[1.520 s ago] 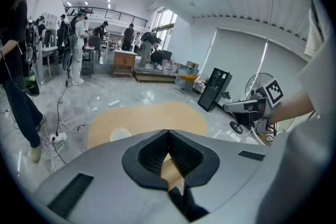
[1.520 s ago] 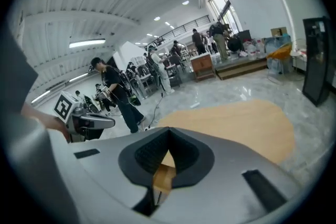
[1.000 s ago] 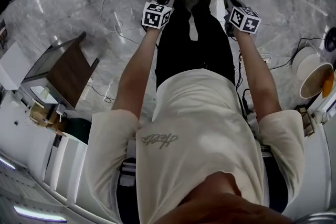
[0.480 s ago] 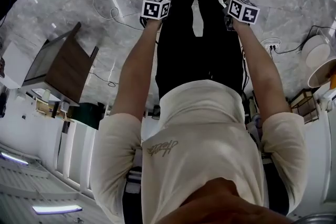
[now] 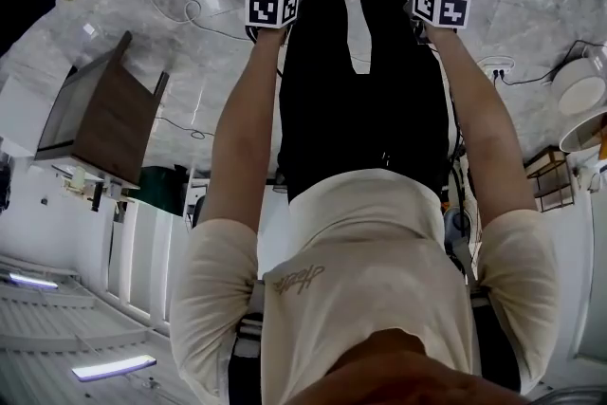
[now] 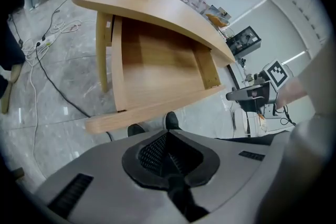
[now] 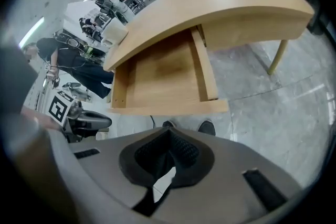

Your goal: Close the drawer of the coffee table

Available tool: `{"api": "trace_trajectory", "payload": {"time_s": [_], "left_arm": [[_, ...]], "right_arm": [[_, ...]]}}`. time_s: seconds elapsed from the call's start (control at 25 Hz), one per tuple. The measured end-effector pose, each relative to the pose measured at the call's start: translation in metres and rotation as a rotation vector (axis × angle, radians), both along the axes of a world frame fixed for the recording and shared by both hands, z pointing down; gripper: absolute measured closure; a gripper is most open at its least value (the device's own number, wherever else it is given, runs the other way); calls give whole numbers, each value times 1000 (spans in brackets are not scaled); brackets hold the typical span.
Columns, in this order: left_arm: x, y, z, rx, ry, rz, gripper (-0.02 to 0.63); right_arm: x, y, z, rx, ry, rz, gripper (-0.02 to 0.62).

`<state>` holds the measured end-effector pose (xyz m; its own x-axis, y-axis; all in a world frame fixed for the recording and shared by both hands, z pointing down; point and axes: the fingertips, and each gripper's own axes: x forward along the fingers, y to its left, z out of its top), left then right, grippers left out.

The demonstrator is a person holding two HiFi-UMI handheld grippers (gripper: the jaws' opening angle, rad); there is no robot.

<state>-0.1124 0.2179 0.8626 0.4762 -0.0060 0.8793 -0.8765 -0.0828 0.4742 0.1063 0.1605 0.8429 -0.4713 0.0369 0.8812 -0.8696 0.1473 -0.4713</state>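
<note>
Pale wooden drawer [image 6: 157,60] is seen pulled out from under the curved wooden coffee table [image 6: 173,8]; closing is not yet begun. Left gripper [image 6: 167,135] and right gripper [image 7: 169,136] are held before its front, jaws together, empty.

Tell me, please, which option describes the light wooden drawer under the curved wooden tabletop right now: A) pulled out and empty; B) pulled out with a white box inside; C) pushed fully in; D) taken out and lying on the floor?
A: the light wooden drawer stands pulled out from under the curved wooden tabletop, and both gripper views show only its bare wooden bottom.
</note>
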Motion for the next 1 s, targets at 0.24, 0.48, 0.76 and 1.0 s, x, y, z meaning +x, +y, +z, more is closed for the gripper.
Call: {"api": "trace_trajectory", "payload": {"time_s": [0.24, 0.48, 0.76, 1.0], "left_arm": [[5, -5, 28, -6, 3, -21, 601], [24, -10, 38, -11, 19, -53, 601], [15, -17, 45, 17, 17, -156, 601], [16, -18, 42, 6, 14, -183, 601]], "right_arm": [[-11, 7, 31, -21, -2, 9, 600], [-7, 9, 44, -28, -17, -18, 600], [-19, 3, 47, 26, -21, -88, 600], [-26, -6, 41, 43, -45, -64, 600]]}}
